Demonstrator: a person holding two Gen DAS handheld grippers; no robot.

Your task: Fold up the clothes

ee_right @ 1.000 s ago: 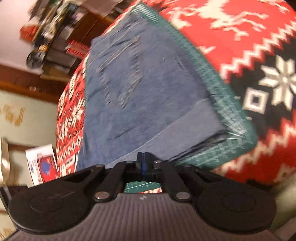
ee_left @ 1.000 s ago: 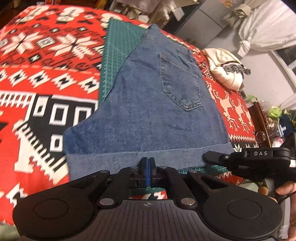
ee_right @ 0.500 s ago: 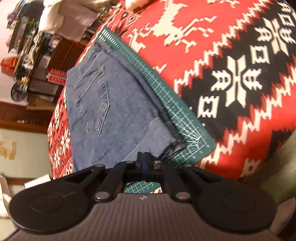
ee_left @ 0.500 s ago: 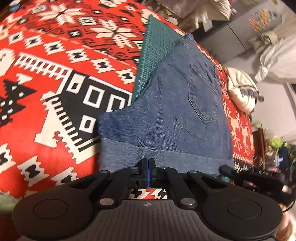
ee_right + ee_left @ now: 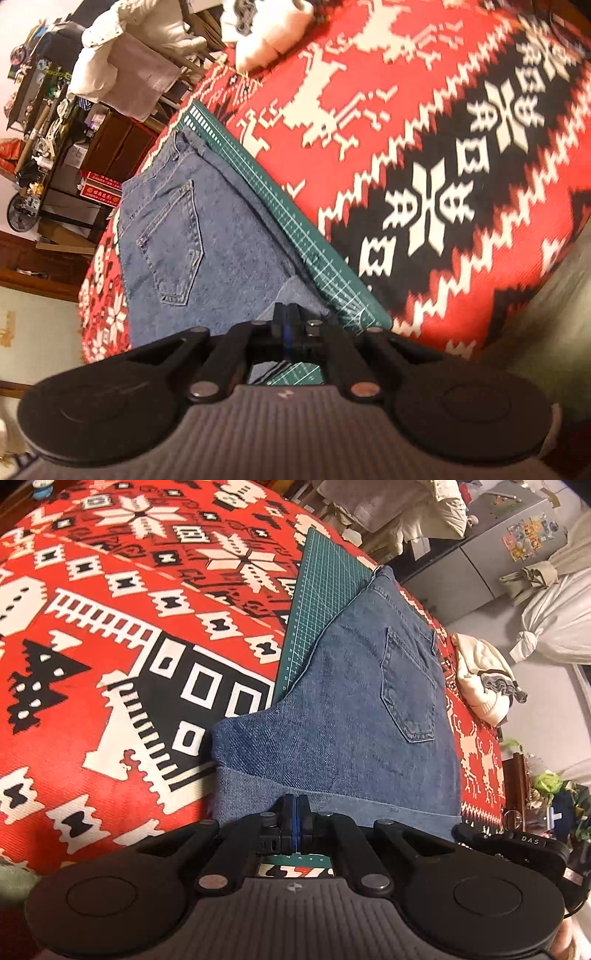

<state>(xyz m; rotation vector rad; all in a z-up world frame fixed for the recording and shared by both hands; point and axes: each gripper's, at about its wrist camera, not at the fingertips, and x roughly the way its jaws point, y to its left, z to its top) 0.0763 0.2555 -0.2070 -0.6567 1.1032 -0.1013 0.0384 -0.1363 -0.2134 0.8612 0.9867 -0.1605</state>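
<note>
Blue jeans [image 5: 354,716] lie folded on a green cutting mat [image 5: 314,602], back pocket up. My left gripper [image 5: 294,805] is shut on the jeans' near edge, where a paler inside-out band of denim shows. In the right wrist view the same jeans [image 5: 207,243] run along the cutting mat's [image 5: 317,254] ruled edge. My right gripper [image 5: 286,317] is shut on the near right corner of the denim. That right gripper [image 5: 517,843] also shows at the lower right of the left wrist view.
A red, white and black patterned blanket [image 5: 110,635] covers the bed under the mat. A cream bundle of cloth [image 5: 480,679] lies beyond the jeans on the right. Shelves and clutter [image 5: 55,122] stand past the far edge of the bed.
Both grippers have stayed shut on the jeans' near edge and risen and tilted. More of the blanket now shows on either side, and the jeans look narrower.
</note>
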